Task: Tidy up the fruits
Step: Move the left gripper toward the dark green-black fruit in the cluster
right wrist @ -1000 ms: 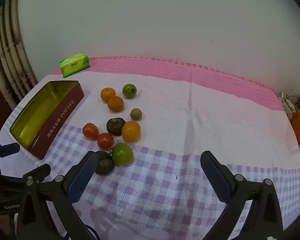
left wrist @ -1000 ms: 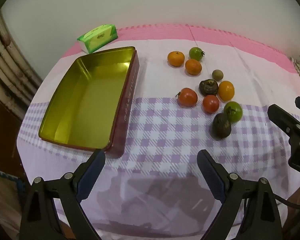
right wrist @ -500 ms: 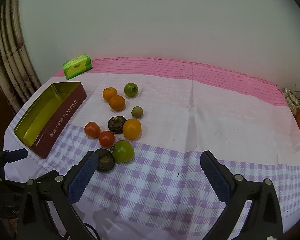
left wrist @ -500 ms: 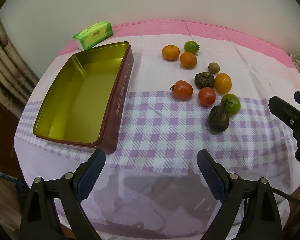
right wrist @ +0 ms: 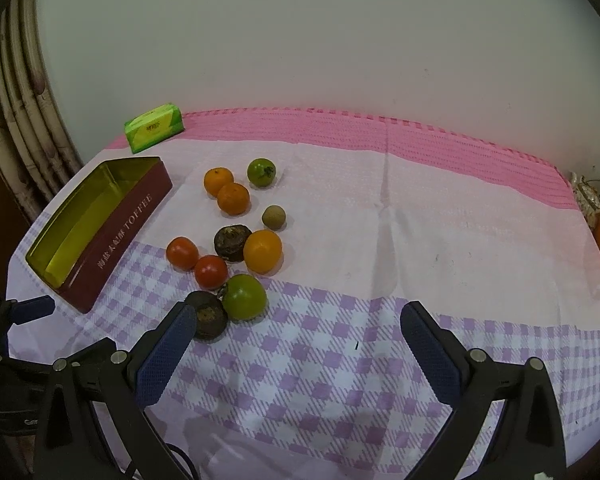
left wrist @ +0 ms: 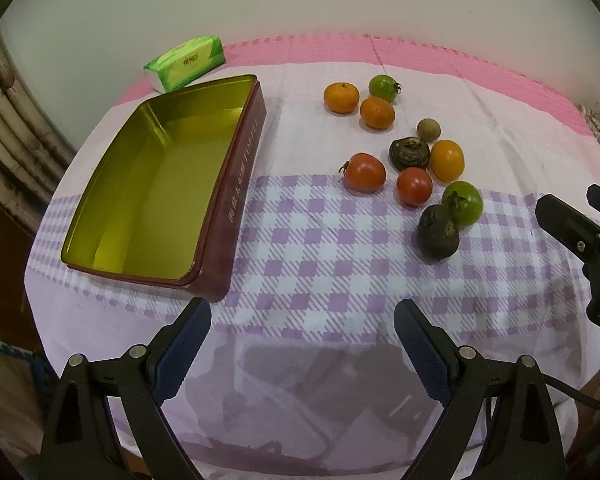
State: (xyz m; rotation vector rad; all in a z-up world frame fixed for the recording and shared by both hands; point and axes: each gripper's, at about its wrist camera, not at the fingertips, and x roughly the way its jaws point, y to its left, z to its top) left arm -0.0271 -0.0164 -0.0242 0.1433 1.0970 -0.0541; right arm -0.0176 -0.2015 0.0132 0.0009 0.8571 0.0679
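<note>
On the cloth, left side: tin (left wrist: pixel 236 184), open, empty, gold inside.
Tin's long axis: runs near-to-far, far end leaning right toward the green tissue pack (left wrist: pixel 186 63).
Fruit: a loose cluster right of the tin, well apart from it, including a red tomato (left wrist: pixel 365 172), a green tomato (right wrist: pixel 244 297) and a dark fruit (right wrist: pixel 207 315) touching it.
Left gripper (left wrist: pixel 302 344): jaws wide apart, holding nothing, over the near cloth; tin's near corner just beyond its left finger.
Right gripper (right wrist: pixel 298 346): jaws wide apart, holding nothing; dark fruit just beside its left finger.
</note>
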